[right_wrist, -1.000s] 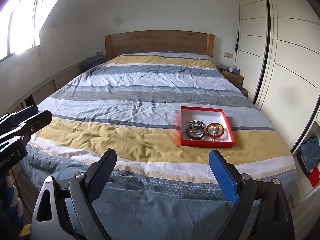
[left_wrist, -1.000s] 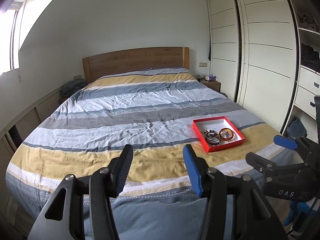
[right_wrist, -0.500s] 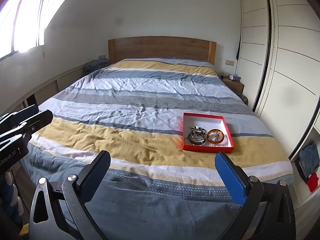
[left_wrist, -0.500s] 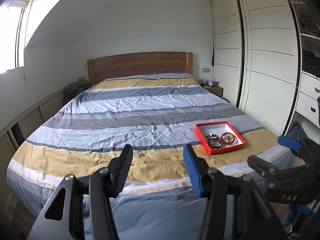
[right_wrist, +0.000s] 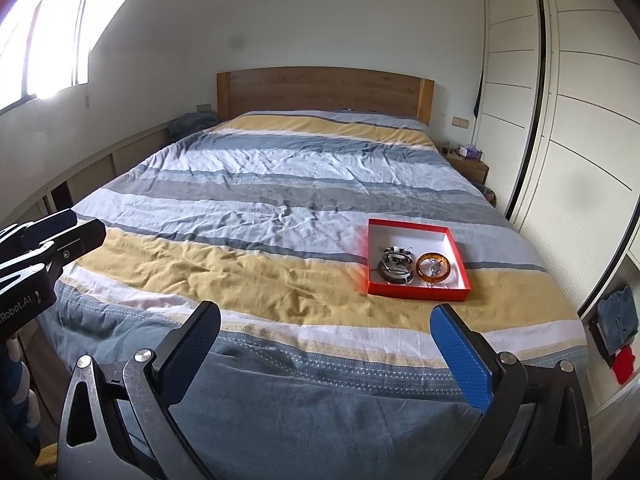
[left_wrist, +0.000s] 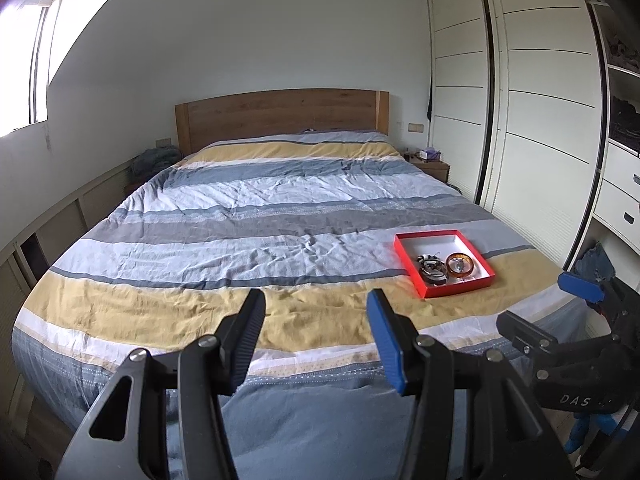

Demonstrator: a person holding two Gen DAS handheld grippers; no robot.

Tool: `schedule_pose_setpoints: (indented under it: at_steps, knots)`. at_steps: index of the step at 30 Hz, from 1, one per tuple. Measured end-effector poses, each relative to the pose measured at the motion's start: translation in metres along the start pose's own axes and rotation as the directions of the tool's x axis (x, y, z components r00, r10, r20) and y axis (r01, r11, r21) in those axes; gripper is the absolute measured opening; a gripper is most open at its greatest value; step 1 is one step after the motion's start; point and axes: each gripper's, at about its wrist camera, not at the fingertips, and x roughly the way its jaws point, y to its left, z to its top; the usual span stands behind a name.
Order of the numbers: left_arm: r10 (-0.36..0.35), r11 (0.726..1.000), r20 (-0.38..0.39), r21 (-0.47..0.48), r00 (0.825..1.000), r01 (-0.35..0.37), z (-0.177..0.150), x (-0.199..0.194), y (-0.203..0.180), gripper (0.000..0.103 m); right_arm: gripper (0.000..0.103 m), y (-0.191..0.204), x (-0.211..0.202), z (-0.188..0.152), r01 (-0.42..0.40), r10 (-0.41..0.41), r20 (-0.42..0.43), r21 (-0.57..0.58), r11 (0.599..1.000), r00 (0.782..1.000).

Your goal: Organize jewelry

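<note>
A shallow square red cardboard box with a white inside (right_wrist: 457, 255) lies flat on the yellow stripe of the bed's crumpled striped quilt (right_wrist: 256, 216), near the foot edge and toward the wardrobe side. Inside the box, left to right: a tangled heap of dark and silvery bracelets (right_wrist: 395, 267), with beaded and metallic parts, though how many pieces it holds is too small to tell; touching it, a glossy round amber bangle (right_wrist: 435, 267) lying flat, something small and pale inside its ring. Both sit in the box's near half; the far half shows bare white card.

The quilt is soft, wrinkled cotton in bands of grey, pale blue, white and mustard, running up to a plain flat wooden headboard (right_wrist: 324, 90). Right of the box stand smooth cream sliding wardrobe doors (right_wrist: 568, 128) with thin dark lines across them.

The left tongs (left_wrist: 316, 322) hang over the foot of the bed, well left of the box, jaws parted with nothing between them; one ribbed pad is black, the other blue. The right tongs (right_wrist: 326, 334) hover just short of the box, jaws having just spread to their widest, nothing between them.
</note>
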Motion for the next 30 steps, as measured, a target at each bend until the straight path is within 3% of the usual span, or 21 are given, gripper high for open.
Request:
schedule_pose_setpoints:
  at_steps: [21,30]
  knots:
    - [-0.018,1.000,0.010,0.014,1.000,0.017,-0.014,0.005,-0.003,0.051,0.103,-0.007,0.016,-0.018,0.000,0.002,-0.044,0.042,0.999,0.999]
    - [-0.008,0.999,0.025,0.040,1.000,0.007,-0.020,-0.007,-0.016,0.051,0.103,-0.010,0.003,-0.028,-0.006,0.007,-0.025,0.050,0.999,1.000]
